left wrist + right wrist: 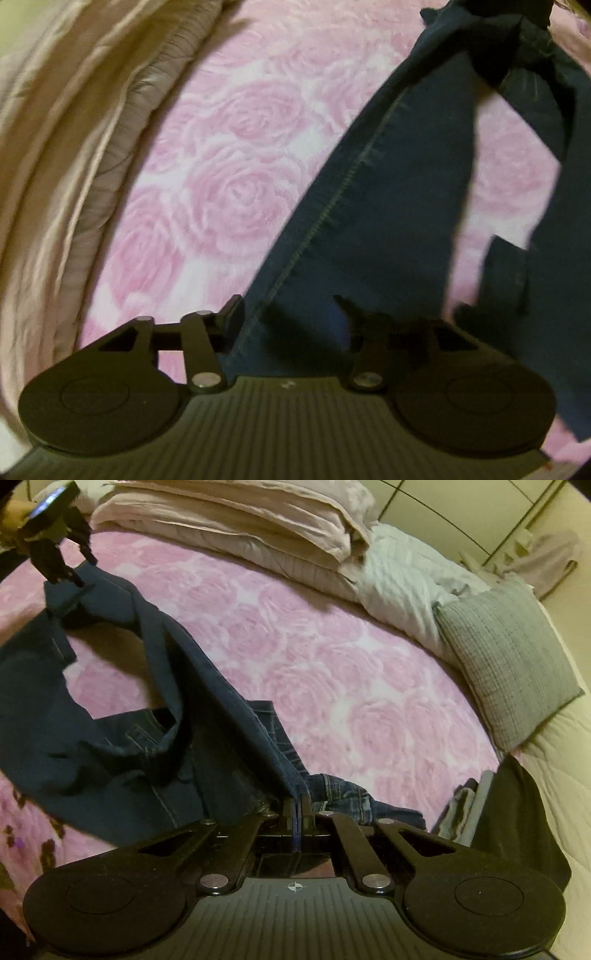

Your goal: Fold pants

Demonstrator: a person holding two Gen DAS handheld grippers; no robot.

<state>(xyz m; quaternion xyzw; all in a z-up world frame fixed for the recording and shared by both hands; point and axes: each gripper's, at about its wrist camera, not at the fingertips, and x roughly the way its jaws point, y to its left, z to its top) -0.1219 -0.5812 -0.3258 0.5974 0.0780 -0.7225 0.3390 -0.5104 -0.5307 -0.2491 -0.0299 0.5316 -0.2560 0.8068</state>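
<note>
Dark blue pants (pixel 122 782) stretch over the pink rose blanket (pixel 332 672), partly lifted, with a shadow under them. My right gripper (pixel 297 805) is shut on a bunched edge of the denim near its lower end. In the right wrist view my left gripper (pixel 79 570) is at the far top left, touching the other end of the pants. In the left wrist view a pant leg (pixel 369 206) with a stitched seam runs up between the spread fingers of the left gripper (pixel 291 314). Its jaws stand wide apart, not pinching the cloth.
Folded beige bedding (pixel 240 517) lies along the far side of the bed, with a white duvet (pixel 402 576) and a grey cushion (pixel 509 657) to the right. A dark garment (pixel 517 819) lies at the near right edge. Cupboard doors (pixel 461 506) stand behind.
</note>
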